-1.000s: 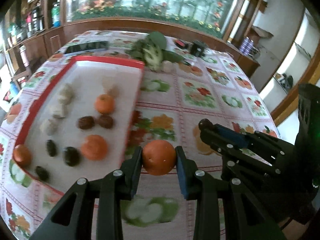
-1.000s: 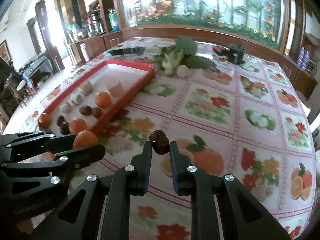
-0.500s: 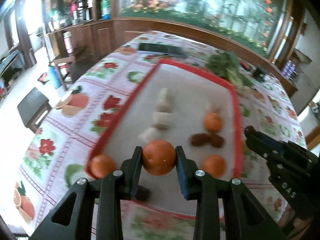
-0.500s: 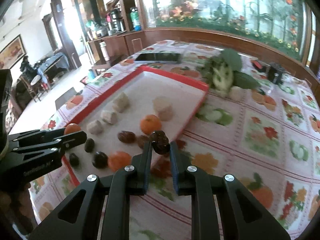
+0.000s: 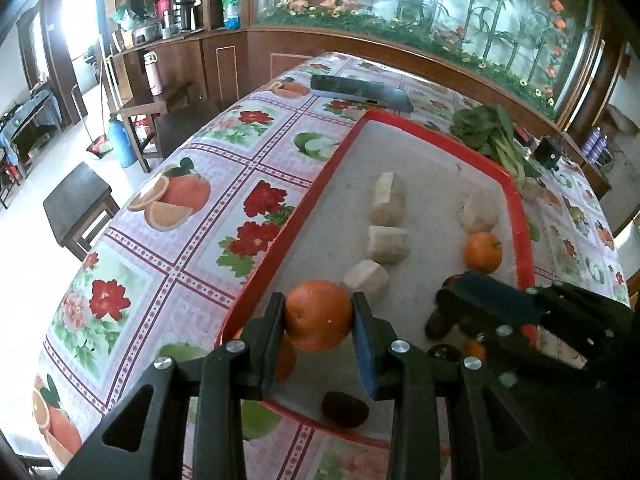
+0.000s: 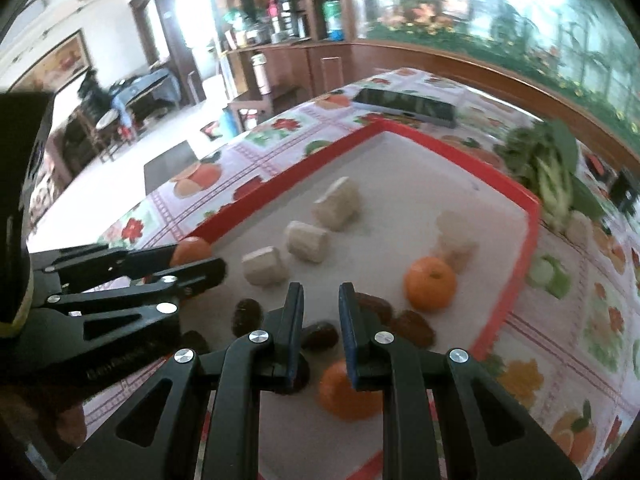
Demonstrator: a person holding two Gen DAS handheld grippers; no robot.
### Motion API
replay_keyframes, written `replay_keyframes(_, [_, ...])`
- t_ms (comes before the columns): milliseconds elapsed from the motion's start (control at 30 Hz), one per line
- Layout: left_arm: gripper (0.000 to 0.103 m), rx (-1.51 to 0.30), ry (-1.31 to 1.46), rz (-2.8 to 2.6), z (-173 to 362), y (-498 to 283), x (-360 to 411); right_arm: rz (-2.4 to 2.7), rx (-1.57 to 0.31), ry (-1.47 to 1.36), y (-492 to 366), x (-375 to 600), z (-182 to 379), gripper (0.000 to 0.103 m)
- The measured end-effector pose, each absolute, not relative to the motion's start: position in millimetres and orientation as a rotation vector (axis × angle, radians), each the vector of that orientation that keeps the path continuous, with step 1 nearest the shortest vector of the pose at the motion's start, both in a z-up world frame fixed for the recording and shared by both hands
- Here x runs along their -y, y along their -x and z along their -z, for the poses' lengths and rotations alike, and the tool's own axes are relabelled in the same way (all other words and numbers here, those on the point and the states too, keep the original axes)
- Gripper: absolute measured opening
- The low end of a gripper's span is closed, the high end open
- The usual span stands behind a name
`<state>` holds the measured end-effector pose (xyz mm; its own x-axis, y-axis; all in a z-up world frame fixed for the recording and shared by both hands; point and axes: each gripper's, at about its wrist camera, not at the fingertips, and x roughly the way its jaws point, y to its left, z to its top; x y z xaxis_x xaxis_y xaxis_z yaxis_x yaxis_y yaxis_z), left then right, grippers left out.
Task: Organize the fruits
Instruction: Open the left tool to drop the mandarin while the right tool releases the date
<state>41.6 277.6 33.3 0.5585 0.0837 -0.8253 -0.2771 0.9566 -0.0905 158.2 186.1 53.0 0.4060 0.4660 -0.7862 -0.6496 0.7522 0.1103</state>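
A table under a flower-and-fruit cloth [image 5: 180, 240] is seen, and most of its near part is taken up by a red-rimmed tray [image 5: 525, 232] with a pale floor. Both grippers are held over the tray's near end, side by side and pointing steeply down.

The left gripper [image 5: 318, 304] is clamped on an orange [image 5: 318, 322], which is pinched between the 2 pads at the fingertips, above the tray's near left corner. The right gripper [image 6: 320, 292] is pressed almost together, with only a narrow slot left between its pads. A dark date [image 6: 320, 336] is seen in that slot, back from the tips. Whether it is pinched or lies on the tray below cannot be told.

Beyond the tray's far right corner a bunch of greens [image 5: 488, 132] is laid on the cloth, and a phone [image 5: 360, 92] lies flat just past the far rim.

On the tray, 3 beige chunks [image 5: 388, 244] are set in a line down the middle, and a 4th chunk [image 5: 478, 212] stands near the right rim. A second orange [image 5: 483, 252] is placed just in front of that chunk. A third orange [image 6: 348, 396] lies under the right gripper, and a fourth [image 5: 286, 360] is partly hidden behind the left finger. Several dates [image 5: 344, 410] are scattered along the near end.
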Motion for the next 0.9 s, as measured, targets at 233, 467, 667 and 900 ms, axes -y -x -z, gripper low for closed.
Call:
replay_keyframes(233, [0.036, -0.949, 0.174, -0.217, -31, -45, -273, -0.709, -0.942, 0.226, -163, -187, -41, 0.017])
replay_keyframes(467, [0.036, -0.950, 0.157, -0.219, -30, -48, -269, -0.692, -0.968, 0.206, -166, -181, -37, 0.018])
replay_keyframes(667, [0.043, -0.963, 0.153, -0.230, -31, -49, -270, -0.675, -0.982, 0.202, -167, -180, -36, 0.018])
replay_keyframes(900, [0.051, -0.973, 0.151, -0.240, -33, -47, -268, -0.639, -0.996, 0.187, -167, -174, -38, 0.022])
